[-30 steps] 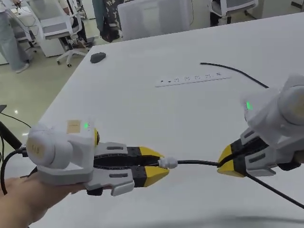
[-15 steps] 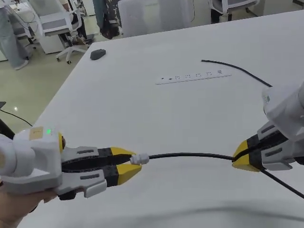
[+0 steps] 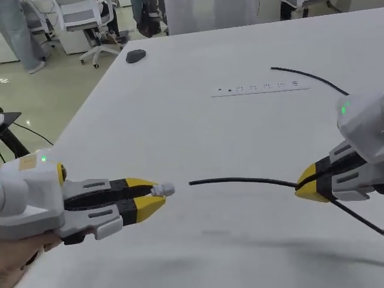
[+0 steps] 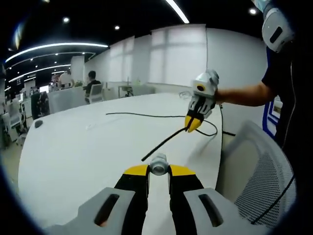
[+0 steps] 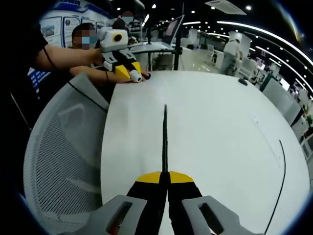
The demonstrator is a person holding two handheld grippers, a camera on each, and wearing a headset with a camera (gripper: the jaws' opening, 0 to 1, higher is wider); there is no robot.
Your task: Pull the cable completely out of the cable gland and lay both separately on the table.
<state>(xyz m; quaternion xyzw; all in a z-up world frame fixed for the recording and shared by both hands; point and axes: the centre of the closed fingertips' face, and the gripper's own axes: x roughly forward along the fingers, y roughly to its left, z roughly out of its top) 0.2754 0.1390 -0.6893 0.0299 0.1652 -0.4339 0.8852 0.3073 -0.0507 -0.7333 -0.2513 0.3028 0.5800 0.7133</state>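
My left gripper [image 3: 147, 198] is shut on the white cable gland [image 3: 162, 191], which pokes out from its yellow tips low at the left of the head view; the same gland [image 4: 158, 163] sits between the tips in the left gripper view. My right gripper [image 3: 305, 183] is shut on the black cable [image 3: 240, 180], whose free end hangs in the air a short gap right of the gland. In the right gripper view the cable [image 5: 165, 139] runs straight out from the shut jaws toward the left gripper [image 5: 133, 72]. The right gripper [image 4: 193, 123] appears ahead in the left gripper view.
A white power strip [image 3: 261, 89] lies farther back on the white table [image 3: 180, 132], with another black cable [image 3: 309, 78] curving behind it. A dark mouse [image 3: 135, 56] rests near the table's far left edge. Office chairs [image 3: 72, 21] stand beyond. A mesh chair [image 5: 63, 161] sits beside the table.
The cable has come out of the gland: its end now hangs free, apart from the gland. My left gripper moved left and back with the gland; the right gripper stayed about where it was.
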